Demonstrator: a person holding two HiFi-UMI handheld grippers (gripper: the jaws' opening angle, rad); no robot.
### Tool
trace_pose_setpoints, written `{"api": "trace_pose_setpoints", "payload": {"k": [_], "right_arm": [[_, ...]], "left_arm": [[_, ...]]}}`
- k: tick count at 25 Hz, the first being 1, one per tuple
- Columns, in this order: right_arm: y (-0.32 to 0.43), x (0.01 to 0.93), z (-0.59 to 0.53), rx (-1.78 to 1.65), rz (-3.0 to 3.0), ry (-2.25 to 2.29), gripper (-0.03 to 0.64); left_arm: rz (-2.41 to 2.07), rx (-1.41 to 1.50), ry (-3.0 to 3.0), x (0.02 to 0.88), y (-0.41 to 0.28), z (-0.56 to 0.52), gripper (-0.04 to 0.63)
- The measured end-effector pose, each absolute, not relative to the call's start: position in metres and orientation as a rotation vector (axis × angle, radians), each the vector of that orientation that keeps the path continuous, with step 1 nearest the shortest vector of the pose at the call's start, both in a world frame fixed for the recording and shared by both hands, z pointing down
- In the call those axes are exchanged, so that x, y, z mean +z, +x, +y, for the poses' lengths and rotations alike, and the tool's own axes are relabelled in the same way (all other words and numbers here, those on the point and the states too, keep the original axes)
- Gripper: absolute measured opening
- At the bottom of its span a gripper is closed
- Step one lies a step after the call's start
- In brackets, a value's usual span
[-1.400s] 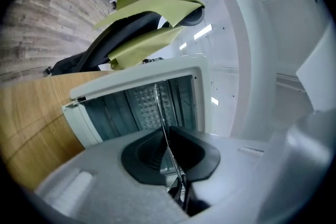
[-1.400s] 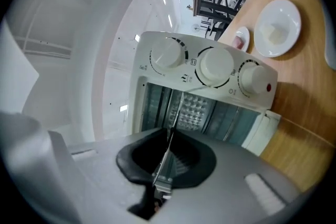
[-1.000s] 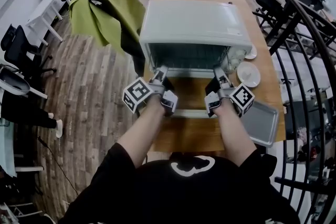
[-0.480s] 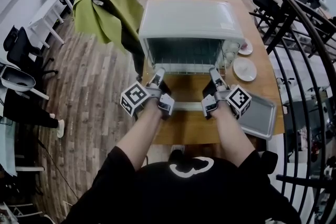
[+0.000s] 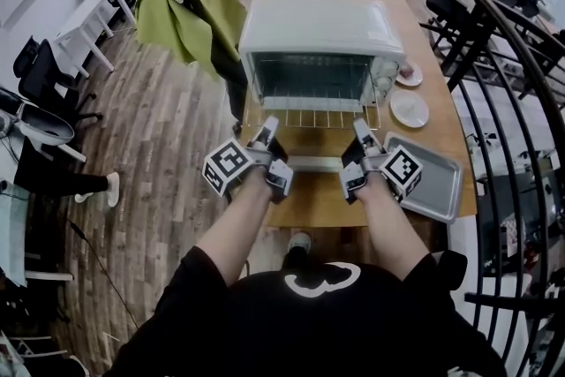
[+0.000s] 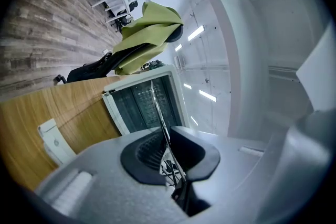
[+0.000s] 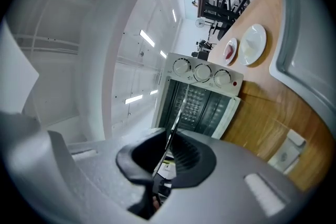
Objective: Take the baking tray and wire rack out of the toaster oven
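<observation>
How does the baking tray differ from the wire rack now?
The baking tray is a solid pan; the wire rack is an open grid. The baking tray lies on the table, unheld; the wire rack is gripped at its near edge by the left gripper and the right gripper, before the toaster oven. Both are rectangular and level.

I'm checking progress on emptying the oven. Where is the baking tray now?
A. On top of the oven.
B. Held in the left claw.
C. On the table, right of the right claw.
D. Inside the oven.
C: the baking tray lies flat on the table beside the right claw, which grips the wire rack.
</observation>
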State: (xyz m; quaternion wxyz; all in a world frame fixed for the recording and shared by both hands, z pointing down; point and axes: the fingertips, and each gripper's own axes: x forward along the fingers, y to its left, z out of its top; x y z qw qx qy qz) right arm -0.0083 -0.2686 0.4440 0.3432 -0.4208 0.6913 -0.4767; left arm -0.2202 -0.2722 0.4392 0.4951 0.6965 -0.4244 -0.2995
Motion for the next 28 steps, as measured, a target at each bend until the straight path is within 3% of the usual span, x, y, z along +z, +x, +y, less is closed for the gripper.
{"api": "trace_pose_setpoints", "payload": {"k": [15, 28], "right_arm": [[0.002, 0.442, -0.178, -1.199, 1.819, -1.099, 0.026], [0.105, 0.422, -0.1, -1.101, 1.728, -1.207, 0.026]], "left_arm": [[-1.013, -0.714, 1.718, 0.44, -0.21, -0.181, 0.034], [-0.864, -0.62, 1.786, 0.423, -0.103, -0.132, 0.035]]}}
